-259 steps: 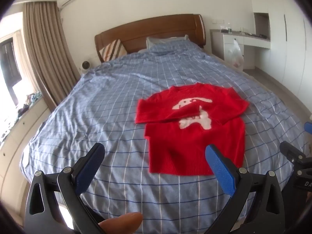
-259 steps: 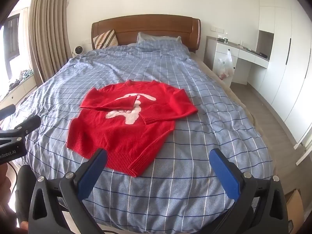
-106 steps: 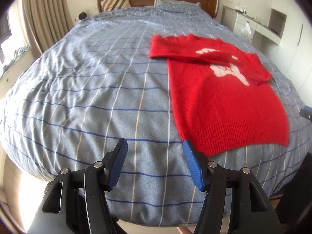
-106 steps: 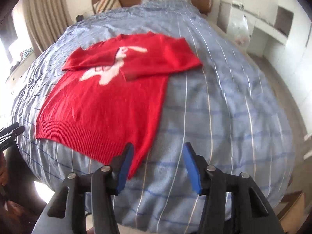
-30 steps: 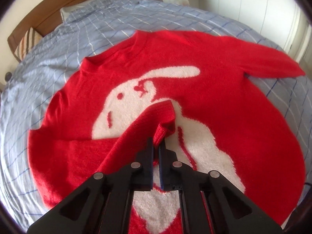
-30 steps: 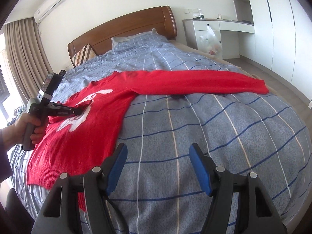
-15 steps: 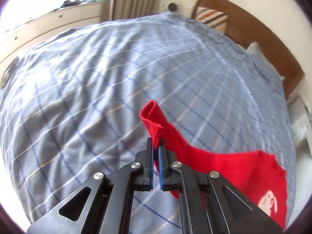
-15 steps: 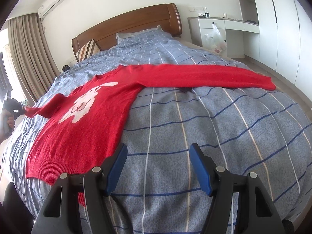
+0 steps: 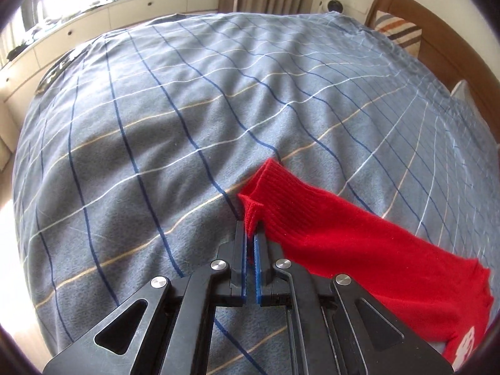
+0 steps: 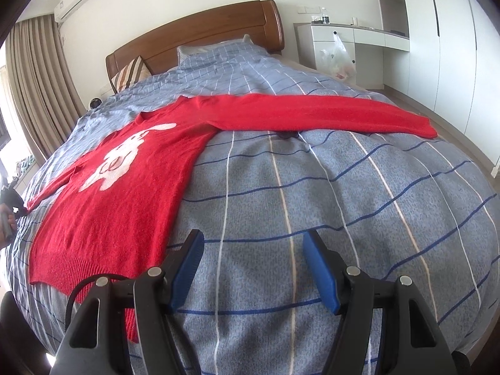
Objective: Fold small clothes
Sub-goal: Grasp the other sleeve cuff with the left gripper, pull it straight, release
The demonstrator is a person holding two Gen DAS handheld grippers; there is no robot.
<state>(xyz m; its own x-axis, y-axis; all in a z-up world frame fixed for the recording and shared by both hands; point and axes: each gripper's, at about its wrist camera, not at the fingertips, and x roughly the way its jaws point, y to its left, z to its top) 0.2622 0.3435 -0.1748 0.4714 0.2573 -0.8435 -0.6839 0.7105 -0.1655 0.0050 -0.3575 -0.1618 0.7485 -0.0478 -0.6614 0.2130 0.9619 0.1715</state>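
Observation:
A red sweater (image 10: pixel 131 187) with a white rabbit print lies spread flat on the bed, both sleeves stretched out sideways. My left gripper (image 9: pixel 249 234) is shut on the ribbed cuff of one sleeve (image 9: pixel 328 218), which lies low over the bedspread. It shows at the far left of the right wrist view (image 10: pixel 12 206). The other sleeve (image 10: pixel 312 114) lies straight across the bed. My right gripper (image 10: pixel 253 262) is open and empty, above the bedspread just right of the sweater's hem.
The bed has a blue-grey checked bedspread (image 10: pixel 343 203), a wooden headboard (image 10: pixel 203 34) and a striped pillow (image 10: pixel 128 75). A low cabinet (image 9: pixel 103 18) runs under the window on the left. A white desk (image 10: pixel 353 40) with a plastic bag stands on the right.
My left gripper has drawn the sleeve cuff further outward and lower, so the sleeve lies nearly straight. My right gripper has shifted slightly, still open.

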